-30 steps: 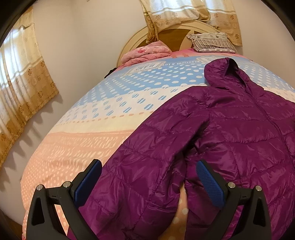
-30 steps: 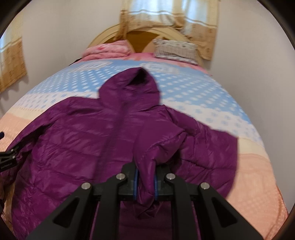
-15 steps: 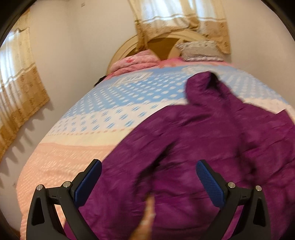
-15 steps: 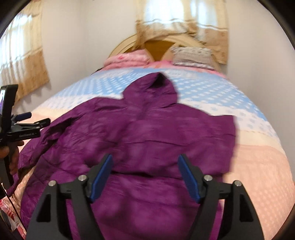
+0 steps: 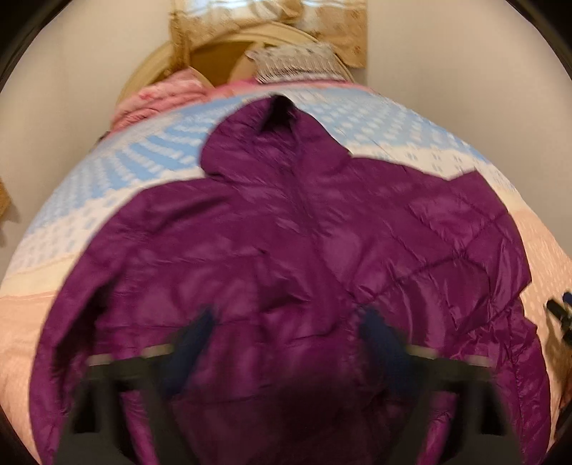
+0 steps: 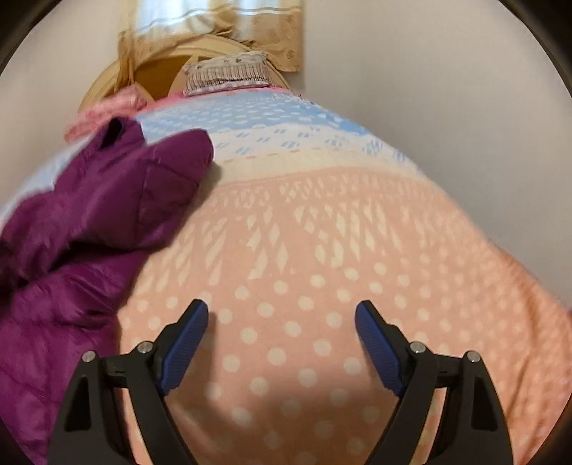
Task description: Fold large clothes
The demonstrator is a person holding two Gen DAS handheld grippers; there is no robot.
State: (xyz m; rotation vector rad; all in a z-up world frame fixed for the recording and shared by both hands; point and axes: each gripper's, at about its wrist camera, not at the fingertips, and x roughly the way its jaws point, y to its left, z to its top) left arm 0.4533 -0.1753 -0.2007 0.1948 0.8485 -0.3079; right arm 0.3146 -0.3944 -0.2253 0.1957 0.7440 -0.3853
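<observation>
**Purple puffer jacket on the bed, both grippers free of it**

From the left wrist, the purple hooded puffer jacket [image 5: 286, 250] lies spread across the bedspread [image 5: 107, 171], its hood toward the headboard [image 5: 221, 53] and one sleeve folded in over the chest on the right. The left gripper [image 5: 286, 332] hangs over the lower middle of the jacket. It is badly smeared in this view, but its blue pads [image 5: 195, 336] stand apart with quilted fabric showing between them; the jaws have just been closing, and I can't see that they press on anything. A pink blanket [image 5: 161, 96] is bunched at the head of the bed, with a patterned pillow [image 5: 296, 60] beside it and a curtain [image 5: 271, 18] behind. At the far right edge a bit of the other tool peeks in.

From the right wrist, the right gripper [image 6: 280, 322] is sharp and clear. Its jaws are wide apart and have just been opening, with nothing between them but the peach, white-dotted part of the bedspread [image 6: 321, 250]. The jacket [image 6: 89, 232] sits off to the left, its folded edge and hood in sight, apart from the pads [image 6: 187, 343]. The pillow [image 6: 228, 73] leans against the headboard [image 6: 107, 82] beyond.
</observation>
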